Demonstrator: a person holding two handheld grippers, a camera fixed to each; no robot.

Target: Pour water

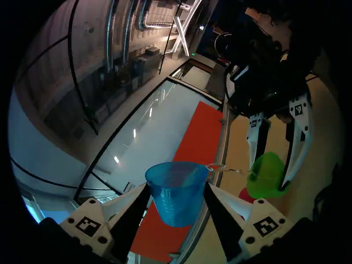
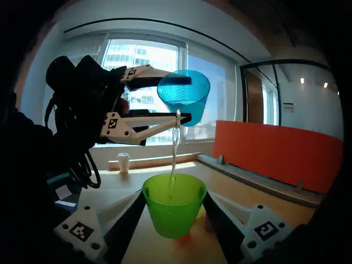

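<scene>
Water stream [image 2: 175, 145]: one thin thread is seen falling from the lip of the blue cup [image 2: 184, 94] into the green cup [image 2: 174, 204] directly beneath it.

- The blue cup is tipped and is clamped between both fingers of the left gripper [image 2: 190, 99]. It is held high, above and beyond the right gripper [image 2: 174, 196].
- The green cup is held upright, pinched at its sides by both fingers of the right gripper, close to that camera, over the wooden table [image 2: 246, 185].

Left gripper view:
- The blue cup [image 1: 177, 193] is seen from outside, squeezed in the left gripper [image 1: 177, 189].
- The stream [image 1: 229, 169] is seen leaving the rim sideways toward the green cup [image 1: 266, 176].
- The green cup sits between the fingers of the right gripper [image 1: 269, 176].
- Ceiling ducts [image 1: 110, 35] and a glass wall [image 1: 145, 127] are shown here.
- A red object [image 1: 244, 193] is glimpsed just beside the green cup; what it is cannot be told.

Right gripper view:
- The open mouth of the green cup and the water entering it are shown.
- Bright windows [image 2: 145, 66] are seen behind.
- A white paper cup [image 2: 123, 162] stands on the ledge, well apart from the pour.

The orange partition [image 2: 277, 154] is recorded in both views.

Count: two grippers, two held cups (one blue, one green), one stream, one white paper cup.
</scene>
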